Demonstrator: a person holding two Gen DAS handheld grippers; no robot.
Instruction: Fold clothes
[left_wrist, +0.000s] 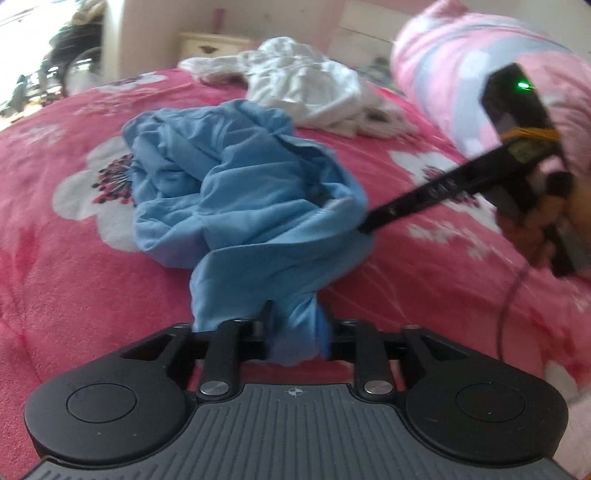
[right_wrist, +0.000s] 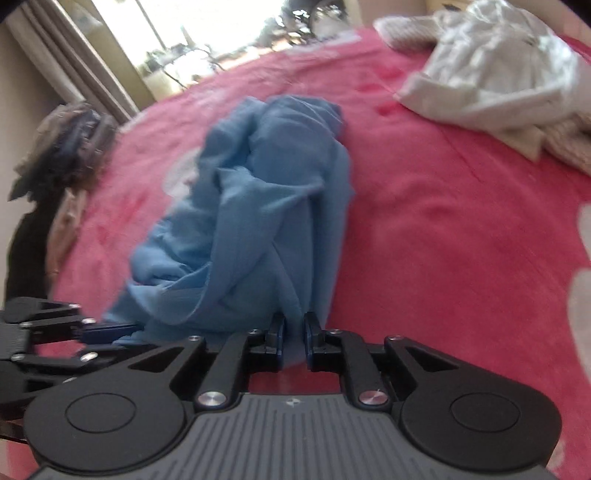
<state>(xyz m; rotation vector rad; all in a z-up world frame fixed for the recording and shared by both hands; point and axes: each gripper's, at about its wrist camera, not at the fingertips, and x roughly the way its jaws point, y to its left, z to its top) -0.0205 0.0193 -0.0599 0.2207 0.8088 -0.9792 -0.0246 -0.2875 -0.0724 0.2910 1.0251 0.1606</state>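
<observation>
The left gripper (left_wrist: 291, 332) sits low over the bed (left_wrist: 92, 295), pointing forward, its jaws clamped on a twisted end of the blue garment (left_wrist: 236, 199). In the right wrist view it shows at the lower left edge (right_wrist: 107, 334), its blue-tipped fingers reaching into the near corner of the same cloth.

The blue garment (right_wrist: 258, 221) lies crumpled in one heap in the middle of the pink flowered bed (right_wrist: 443, 240), drawn out toward both grippers.

The right gripper (right_wrist: 294, 339) also points forward at bed height, its jaws drawn close together on a fold of the blue garment that runs between the fingers. Seen from the left wrist, it (left_wrist: 365, 227) comes in from the right, tilted downward, its tip touching the right edge of the blue heap; a hand (left_wrist: 543, 221) grips its handle, though blur hides the detail.

Count: one blue garment, two grippers. Farther back lies one pile of white clothes (left_wrist: 306, 88) (right_wrist: 491, 70), apart from the blue heap; how many pieces it holds cannot be told. One pink patterned pillow or quilt (left_wrist: 461, 66) rests at the right rear of the bed.
</observation>
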